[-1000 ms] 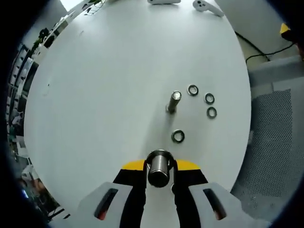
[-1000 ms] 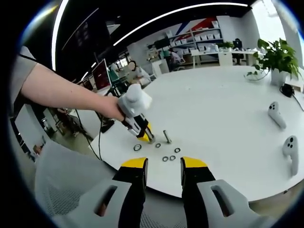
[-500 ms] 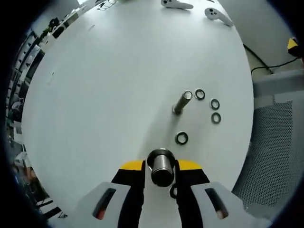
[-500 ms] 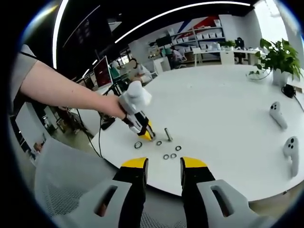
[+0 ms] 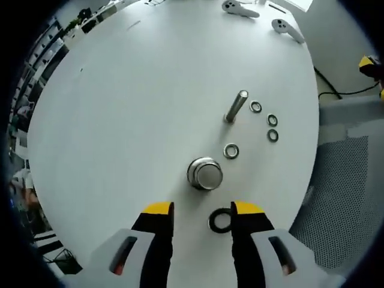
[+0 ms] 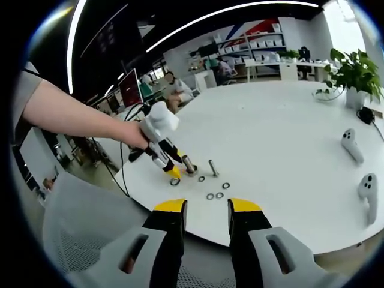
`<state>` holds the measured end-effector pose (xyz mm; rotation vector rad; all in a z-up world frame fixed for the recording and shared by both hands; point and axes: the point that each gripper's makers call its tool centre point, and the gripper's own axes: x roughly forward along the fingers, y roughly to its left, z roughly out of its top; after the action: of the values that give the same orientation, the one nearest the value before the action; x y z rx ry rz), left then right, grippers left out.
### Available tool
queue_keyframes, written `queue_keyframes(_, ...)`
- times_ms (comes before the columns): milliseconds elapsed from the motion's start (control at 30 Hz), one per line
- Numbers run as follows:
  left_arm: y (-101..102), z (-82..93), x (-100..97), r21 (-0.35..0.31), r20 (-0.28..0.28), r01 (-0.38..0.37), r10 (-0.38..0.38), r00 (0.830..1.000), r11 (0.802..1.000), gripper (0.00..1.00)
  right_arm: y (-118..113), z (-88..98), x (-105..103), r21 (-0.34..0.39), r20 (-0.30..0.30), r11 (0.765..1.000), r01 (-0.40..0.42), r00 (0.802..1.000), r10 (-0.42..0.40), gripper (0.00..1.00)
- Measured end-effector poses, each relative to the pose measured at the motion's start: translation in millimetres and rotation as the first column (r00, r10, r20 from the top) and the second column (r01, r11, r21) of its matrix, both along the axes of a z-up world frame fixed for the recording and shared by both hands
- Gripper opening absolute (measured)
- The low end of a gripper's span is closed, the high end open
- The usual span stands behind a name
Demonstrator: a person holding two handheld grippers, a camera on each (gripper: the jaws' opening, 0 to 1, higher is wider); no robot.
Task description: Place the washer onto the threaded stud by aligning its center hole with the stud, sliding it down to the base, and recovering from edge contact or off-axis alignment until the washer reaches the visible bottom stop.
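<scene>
The slim grey threaded metal stud (image 5: 236, 106) stands upright on the round white worktop (image 5: 120, 108), in from the edge nearest the person, and nothing sits on it yet. Small dark metal ring washers lie flat around it: one (image 5: 231, 150) just beside its base on the near side, three more (image 5: 256, 107) (image 5: 272, 120) (image 5: 273, 135) strung out toward the worktop's edge. A larger dark ring (image 5: 220, 221) lies close to the near edge, between the yellow tips of the left gripper (image 5: 203, 210).

The left gripper's fingers are spread and grip nothing. The right gripper (image 6: 204, 207) hangs well off the worktop's edge, its fingers also spread and empty.

A short, thick, shiny metal cylinder (image 5: 204, 173) stands between the left gripper and the stud, directly on a straight reach, so a hasty approach could knock it over or push it into the near washer. The washers are thin and flat on a smooth top; fingers closing on one would likely skid it away or tip it, and a tilted washer would catch on the stud's top edge or threads. The stud is slender and might topple if struck off-axis.

Two white handheld controllers (image 5: 240, 8) (image 5: 287, 29) lie at the far edge, and a potted green plant (image 6: 353, 75) stands there too, all well apart from the work.
</scene>
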<state>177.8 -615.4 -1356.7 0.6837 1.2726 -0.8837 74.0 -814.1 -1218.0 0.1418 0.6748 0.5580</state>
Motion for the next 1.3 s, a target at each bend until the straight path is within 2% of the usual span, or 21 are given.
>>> queue_keyframes(267, 4, -3.6, -14.7, 0.001, -0.015, -0.023, 0.023, 1.000, 1.000, 0.37, 1, 0.8, 0, 0.009, 0.002, 1.000, 0.001, 1.000, -0.001, 0.29)
queue_keyframes(367, 7, -9.6, -19.7, 0.010, -0.001, -0.015, 0.015, 1.000, 1.000, 0.40, 1, 2.2, 1, 0.015, 0.008, 1.000, 0.003, 1.000, -0.003, 0.29)
queue_keyframes(533, 12, -16.3, -29.2, 0.033, 0.004, -0.007, 0.007, 1.000, 0.999, 0.39, 1, 3.0, 1, 0.018, 0.013, 1.000, -0.001, 1.000, 0.001, 0.29)
queue_keyframes(567, 13, -18.0, -29.3, 0.034, 0.004, -0.007, 0.007, 1.000, 0.999, 0.39, 1, 3.0, 1, 0.018, 0.013, 1.000, -0.003, 1.000, 0.003, 0.29)
queue_keyframes(600, 13, -17.1, -22.4, 0.032, 0.056, 0.017, -0.018, 0.998, 0.999, 0.38, 2, 3.1, 0, 0.019, 0.012, 1.000, -0.004, 1.000, 0.004, 0.29)
queue_keyframes(633, 14, -15.8, -26.8, 0.029, 0.032, -0.005, 0.004, 0.999, 1.000, 0.38, 2, 3.1, 0, 0.019, 0.012, 1.000, -0.005, 1.000, 0.005, 0.29)
queue_keyframes(700, 15, -15.5, -24.5, 0.004, 0.042, -0.033, 0.033, 0.999, 0.999, 0.38, 2, 2.9, 0, 0.019, 0.013, 1.000, -0.009, 1.000, 0.009, 0.29)
queue_keyframes(1100, 15, -15.9, -18.2, -0.015, 0.053, -0.011, 0.011, 0.999, 1.000, 0.37, 2, 4.9, 1, 0.030, 0.018, 1.000, 0.001, 1.000, -0.002, 0.29)
queue_keyframes(1300, 15, -16.8, -13.4, 0.058, 0.011, -0.025, 0.024, 1.000, 0.998, 0.33, 1, 3.6, 1, 0.024, 0.012, 1.000, 0.003, 1.000, -0.003, 0.29)
